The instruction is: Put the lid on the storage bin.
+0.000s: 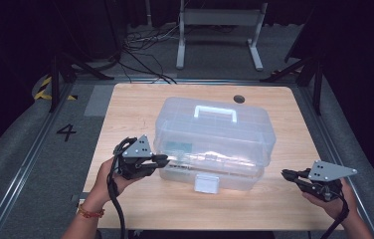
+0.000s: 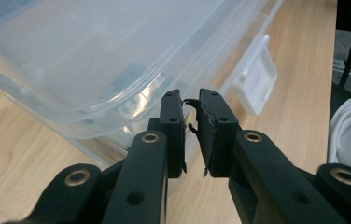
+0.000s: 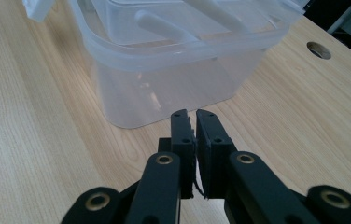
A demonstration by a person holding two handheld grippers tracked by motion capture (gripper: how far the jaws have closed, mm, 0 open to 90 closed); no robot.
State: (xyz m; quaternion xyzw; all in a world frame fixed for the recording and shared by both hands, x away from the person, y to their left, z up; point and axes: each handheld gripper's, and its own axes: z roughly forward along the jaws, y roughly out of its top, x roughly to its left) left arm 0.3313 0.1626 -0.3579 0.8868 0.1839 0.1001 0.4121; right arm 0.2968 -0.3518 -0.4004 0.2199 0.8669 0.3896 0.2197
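Observation:
A clear plastic storage box with a white carry handle stands in the middle of the wooden table. Its white latch hangs on the front side. My left gripper is at the box's front left corner, close to its wall, jaws together with nothing between them. In the left gripper view the box and latch lie just beyond the left gripper. My right gripper hovers off the box's right end, shut and empty. The right gripper view shows that gripper short of the box.
A round cable hole sits in the table's far right part. Bare wood lies in front of the box and on both sides. Dark floor with cables and a white frame lies beyond the table.

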